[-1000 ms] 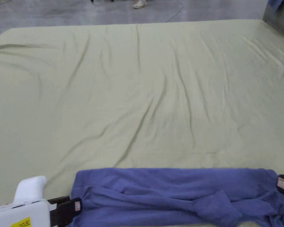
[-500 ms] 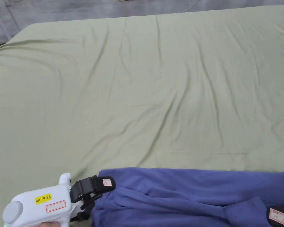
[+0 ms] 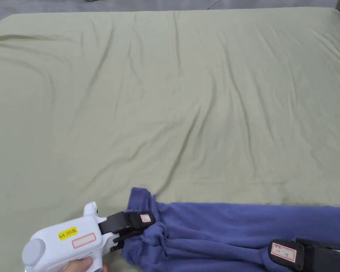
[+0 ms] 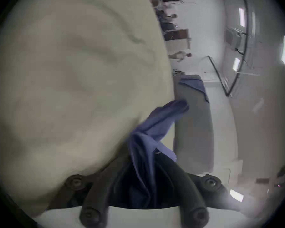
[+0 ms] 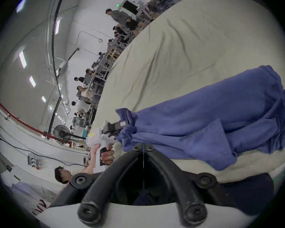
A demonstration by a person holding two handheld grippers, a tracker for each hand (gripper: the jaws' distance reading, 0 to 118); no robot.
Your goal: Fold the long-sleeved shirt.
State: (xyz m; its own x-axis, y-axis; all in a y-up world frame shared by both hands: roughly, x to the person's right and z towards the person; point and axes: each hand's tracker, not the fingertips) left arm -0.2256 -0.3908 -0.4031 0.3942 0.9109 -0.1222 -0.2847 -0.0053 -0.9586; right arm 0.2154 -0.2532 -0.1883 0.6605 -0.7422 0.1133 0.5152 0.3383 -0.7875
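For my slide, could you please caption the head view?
Left gripper pinching the end of a blue shirt on a green sheet, right gripper beside it.

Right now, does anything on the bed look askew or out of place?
The blue shirt is bunched and rumpled at the near edge of the wrinkled green sheet, not spread flat; its end puckers where the left gripper pinches it.

A big pale green sheet covered the whole bed, pretty wrinkled, with long creases running from its far edge toward the near one. Grey floor showed past the far edge. In the right gripper view a black standing fan stood by the wall, with several people at workstations behind.
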